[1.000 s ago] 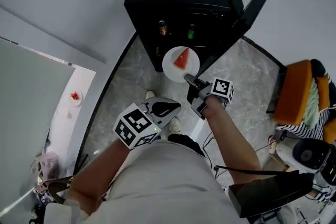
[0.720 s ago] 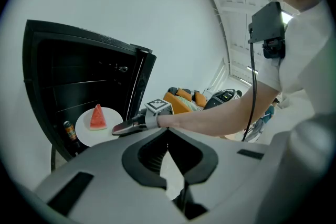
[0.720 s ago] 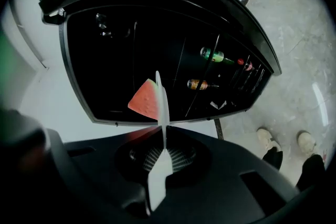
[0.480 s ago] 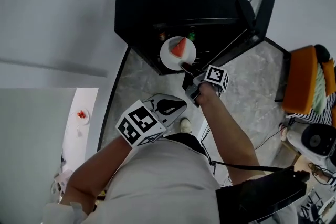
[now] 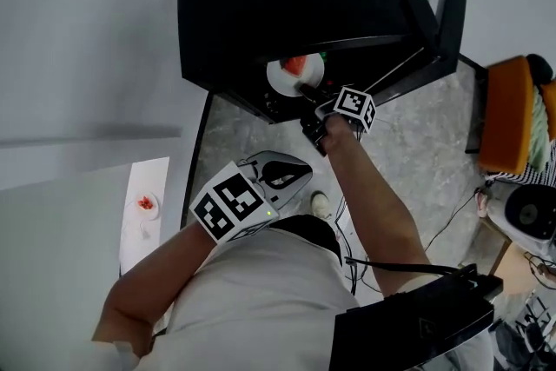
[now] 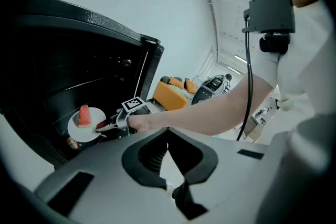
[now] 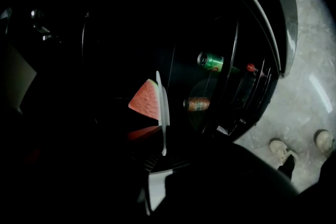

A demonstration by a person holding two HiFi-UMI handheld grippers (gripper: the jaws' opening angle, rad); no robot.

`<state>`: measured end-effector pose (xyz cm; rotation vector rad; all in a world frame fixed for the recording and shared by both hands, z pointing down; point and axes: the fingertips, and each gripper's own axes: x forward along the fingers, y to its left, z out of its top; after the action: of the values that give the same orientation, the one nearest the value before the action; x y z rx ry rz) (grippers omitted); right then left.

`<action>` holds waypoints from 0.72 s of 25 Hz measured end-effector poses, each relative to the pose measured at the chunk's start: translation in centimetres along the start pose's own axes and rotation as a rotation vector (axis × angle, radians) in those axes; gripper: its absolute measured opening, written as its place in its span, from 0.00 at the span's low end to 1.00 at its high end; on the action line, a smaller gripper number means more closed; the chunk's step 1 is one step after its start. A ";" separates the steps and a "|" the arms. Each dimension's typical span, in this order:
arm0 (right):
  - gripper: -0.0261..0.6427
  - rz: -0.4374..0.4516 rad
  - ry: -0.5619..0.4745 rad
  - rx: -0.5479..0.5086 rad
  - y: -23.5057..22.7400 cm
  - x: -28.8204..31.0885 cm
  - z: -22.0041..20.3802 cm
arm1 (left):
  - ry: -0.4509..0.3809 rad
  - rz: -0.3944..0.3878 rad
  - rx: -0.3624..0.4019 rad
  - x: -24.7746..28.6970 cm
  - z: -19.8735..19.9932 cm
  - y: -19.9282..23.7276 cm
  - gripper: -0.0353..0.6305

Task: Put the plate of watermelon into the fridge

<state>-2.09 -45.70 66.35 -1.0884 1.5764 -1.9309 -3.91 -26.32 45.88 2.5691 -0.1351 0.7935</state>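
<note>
Honestly, the fridge (image 5: 287,4) is the big thing here. Its door (image 5: 439,13) is swung open, and the plate (image 5: 285,78) is right at its mouth, not set down on a shelf yet as far as I can tell. The right gripper (image 5: 306,89) is clenched on the plate's near rim only. The left gripper (image 5: 280,176) hangs back by the person's body, jaws together on nothing.

My worry is that one-edge pinch: if the plate droops or tips, the watermelon slice (image 5: 297,65) could slide right off. The far rim could also clip a shelf on the way in.

The right gripper view shows what the head view doesn't, a green can (image 7: 212,62) and an orange can (image 7: 197,105) sitting near the plate, so bumping them looks possible. The left gripper view shows the slice sitting just clear of the jaws.
</note>
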 end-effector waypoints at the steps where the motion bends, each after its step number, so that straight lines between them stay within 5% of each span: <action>1: 0.07 -0.004 -0.007 0.002 -0.2 0.4 0.2 | 0.003 -0.010 -0.008 -0.1 -0.1 0.1 0.07; 18: 0.08 -0.083 -0.086 -0.019 -2.3 2.9 4.4 | 0.032 -0.043 -0.039 -0.7 -1.3 1.1 0.07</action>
<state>-0.07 -49.89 69.62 -1.2455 1.5292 -1.8984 -5.42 -26.79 46.81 2.5133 -0.0844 0.8077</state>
